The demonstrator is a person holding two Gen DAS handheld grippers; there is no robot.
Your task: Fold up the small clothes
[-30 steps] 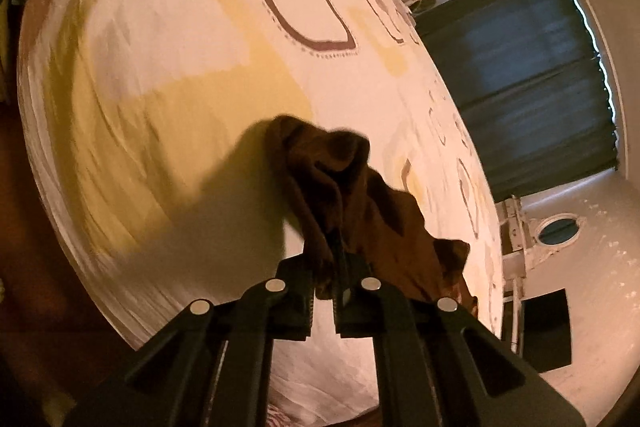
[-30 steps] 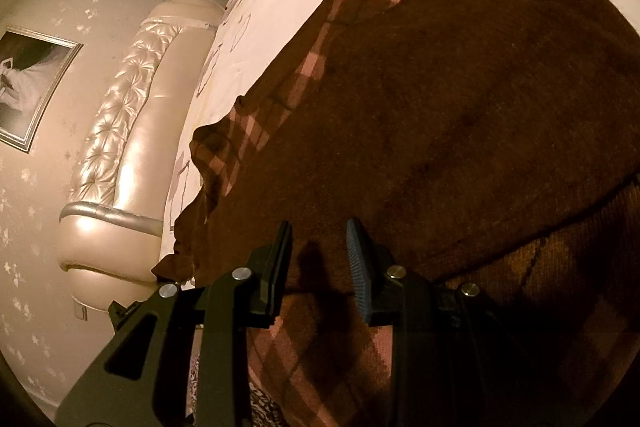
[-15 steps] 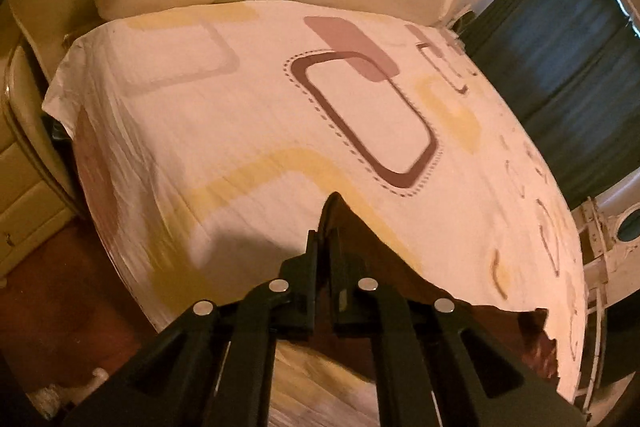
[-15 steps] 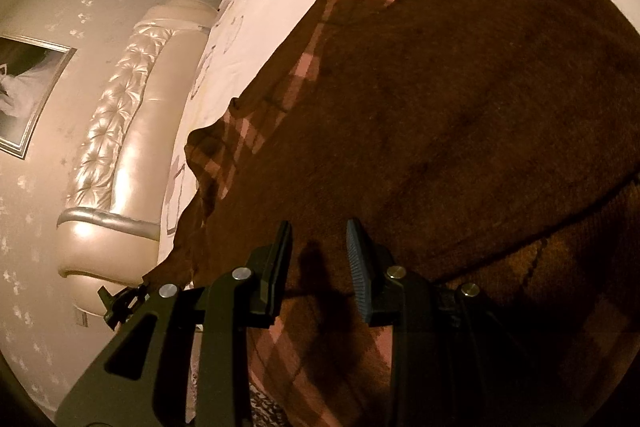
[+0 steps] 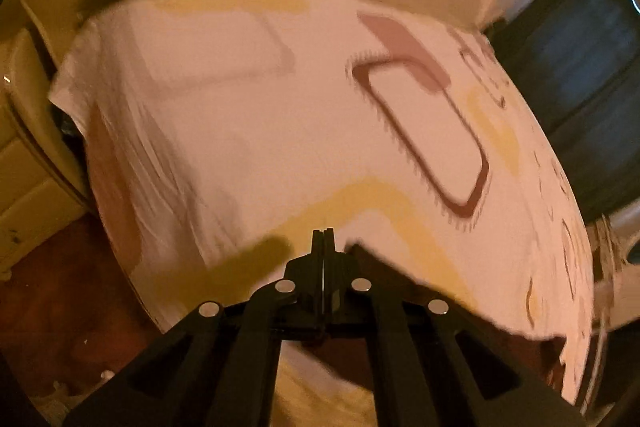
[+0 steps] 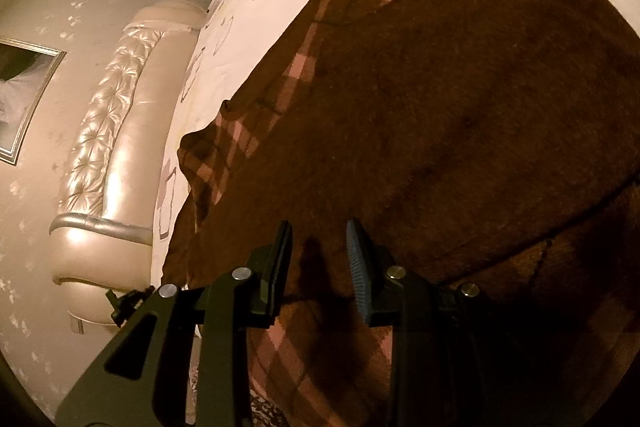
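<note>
The bed (image 5: 248,131) fills the room, its white sheet printed with yellow and brown rounded rectangles, a padded cream headboard (image 6: 108,131) along one side. A brown checked garment (image 6: 460,99) lies spread flat across the sheet. The right gripper (image 6: 318,251) tilts down just over it, jaws released with a gap between them and nothing pinched. The left gripper (image 5: 323,247) angles down over the bed's near edge, jaws clenched tight; dark cloth shows right behind its fingers, but whether any is caught there is hard to make out through the blur. Dark curtains (image 5: 584,75) hang beyond.
</note>
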